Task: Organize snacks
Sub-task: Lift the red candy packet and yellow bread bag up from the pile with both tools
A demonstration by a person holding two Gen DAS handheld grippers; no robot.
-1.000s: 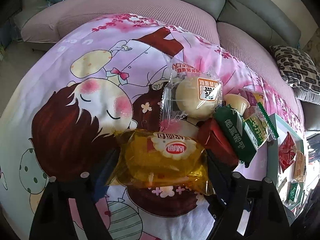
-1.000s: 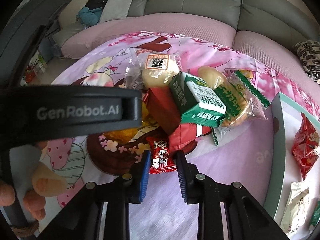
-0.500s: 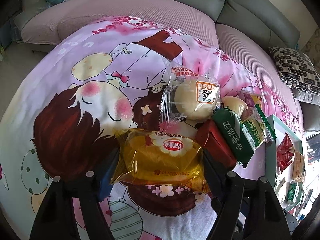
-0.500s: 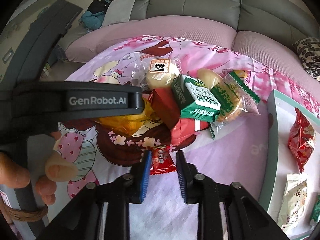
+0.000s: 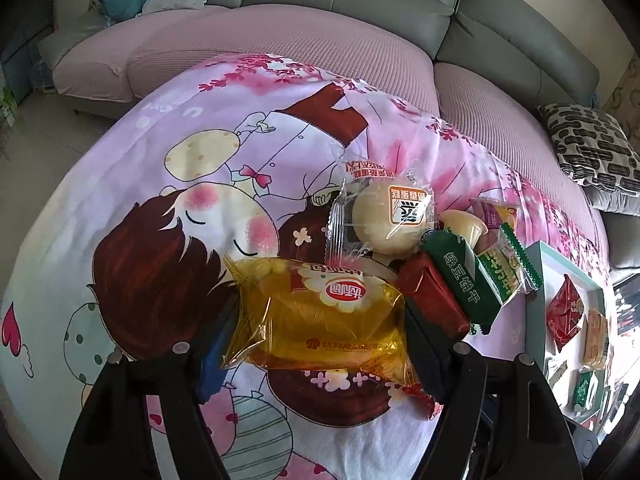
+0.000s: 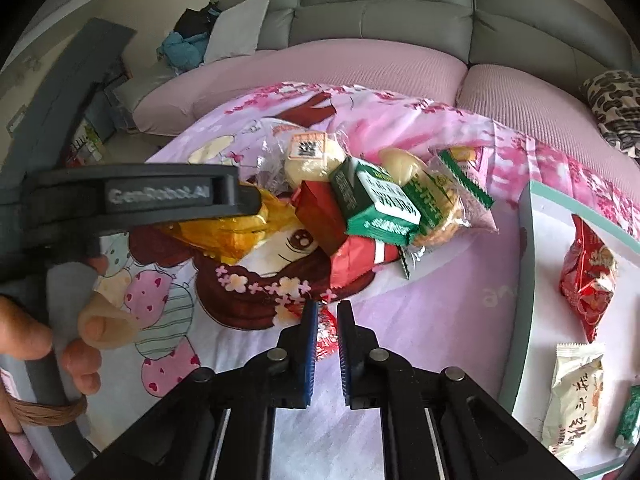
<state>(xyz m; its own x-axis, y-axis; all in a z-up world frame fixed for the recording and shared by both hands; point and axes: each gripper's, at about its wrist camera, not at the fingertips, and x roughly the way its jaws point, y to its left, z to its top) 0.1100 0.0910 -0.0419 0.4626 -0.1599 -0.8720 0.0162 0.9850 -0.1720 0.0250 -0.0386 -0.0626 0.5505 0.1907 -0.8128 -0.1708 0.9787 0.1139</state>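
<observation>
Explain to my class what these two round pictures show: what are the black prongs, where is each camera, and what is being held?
No robot here: a person carries a hand-held gripper in each hand, each with a fisheye camera looking along its two fingers. One picture looks along the left gripper, which is closed on a yellow cake packet. The other looks along the right gripper, whose jaws have just closed on a small red candy wrapper. That view also shows the person's hand on the left gripper's handle. On the cartoon bedsheet lies a snack pile, including a round cake in clear wrap and a green biscuit pack. Beside it, a white tray already holds sorted snacks.
</observation>
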